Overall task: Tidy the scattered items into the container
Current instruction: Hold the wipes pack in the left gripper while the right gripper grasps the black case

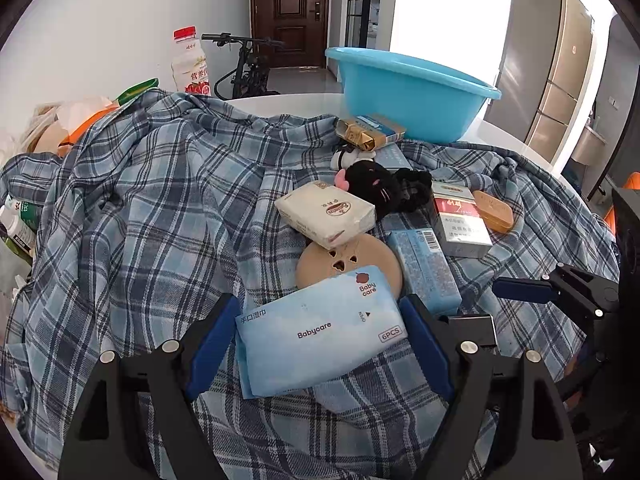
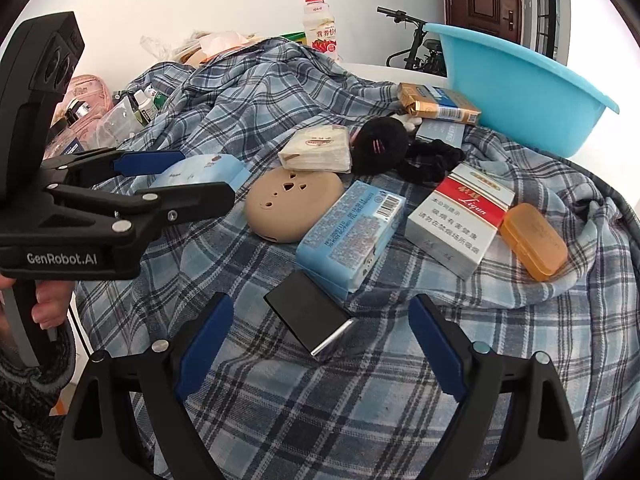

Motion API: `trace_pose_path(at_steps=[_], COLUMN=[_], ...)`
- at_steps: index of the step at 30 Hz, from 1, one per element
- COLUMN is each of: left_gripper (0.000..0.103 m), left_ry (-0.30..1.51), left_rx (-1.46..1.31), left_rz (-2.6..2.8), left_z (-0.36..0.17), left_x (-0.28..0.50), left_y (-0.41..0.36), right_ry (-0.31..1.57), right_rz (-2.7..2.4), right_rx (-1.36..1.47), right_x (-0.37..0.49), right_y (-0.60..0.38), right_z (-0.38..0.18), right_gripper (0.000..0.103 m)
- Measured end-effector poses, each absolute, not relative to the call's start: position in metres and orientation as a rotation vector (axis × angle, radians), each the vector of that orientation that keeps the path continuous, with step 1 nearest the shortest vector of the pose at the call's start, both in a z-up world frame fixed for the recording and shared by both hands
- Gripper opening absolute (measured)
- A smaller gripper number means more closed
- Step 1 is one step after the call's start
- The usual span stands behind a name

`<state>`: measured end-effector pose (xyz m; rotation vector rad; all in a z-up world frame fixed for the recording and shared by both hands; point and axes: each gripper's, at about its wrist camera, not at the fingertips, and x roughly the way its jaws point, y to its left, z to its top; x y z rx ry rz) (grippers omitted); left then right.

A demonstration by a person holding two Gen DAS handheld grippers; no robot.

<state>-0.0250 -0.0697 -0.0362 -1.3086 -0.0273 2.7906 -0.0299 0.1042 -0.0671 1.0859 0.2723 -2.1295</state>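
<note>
Left gripper [image 1: 320, 336]: blue pads on either side of the pale blue wet-wipe pack [image 1: 316, 332], both pads appear to touch its short edges; pack lies flat on the plaid cloth [image 1: 152, 208]; whether it is truly clamped or only bracketed I cannot tell. In the right wrist view the same gripper [image 2: 176, 176] enters from 9 o'clock, the pack [image 2: 200, 172] between its fingers, a hand [image 2: 44, 308] on the grip.

Right gripper [image 2: 320, 344]: jaws wide apart, nothing held. Small black box with a silver edge [image 2: 312, 320] sits between and just ahead of the pads, touching neither.

Beyond the black box, toward 12 o'clock: light blue barcode box [image 2: 352, 232], touching the black box's far corner. At 11 o'clock, tan round case [image 2: 292, 204], with a white tissue pack [image 2: 316, 148] behind it. At 1 o'clock, red-and-white carton [image 2: 460, 216], and an orange case [image 2: 534, 240] beside it at 2 o'clock.

Mid distance: black plush toy [image 2: 380, 144] and black scrunchie [image 2: 432, 160], side by side.

Farther: gold-and-blue pack [image 2: 436, 106], just beside the blue basin [image 2: 520, 92] at 1 o'clock, upright on the white table [image 2: 384, 70]. None of the scattered items seen inside it; interior not visible.

Farthest, 12 o'clock: red-capped drink bottle [image 2: 320, 28], upright
</note>
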Motion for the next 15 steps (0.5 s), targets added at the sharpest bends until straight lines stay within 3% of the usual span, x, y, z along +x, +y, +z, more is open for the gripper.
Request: trace_pose_path(at_steps=[1,4,15], left_gripper=[0.084,0.084,0.084], left_ry=[-0.027,-0.028,-0.023], left_rx=[-1.307,-1.311,-1.277], left_rz=[2.792,2.79,2.779], left_z=[-0.037,-0.037,-0.033], left_x=[-0.024,-0.024,-0.027], left_y=[-0.07,-0.07,-0.057], right_ry=[0.276,0.318,0.423], right_rz=[-2.132,-2.124,-2.204], right_rx=[1.074,1.056,1.006], right_x=[-0.029,-0.026,-0.012], right_y=[0.103,0.098,0.113], right_z=[-0.067,-0.07,-0.059], right_gripper=[0.082,0.049,0.033])
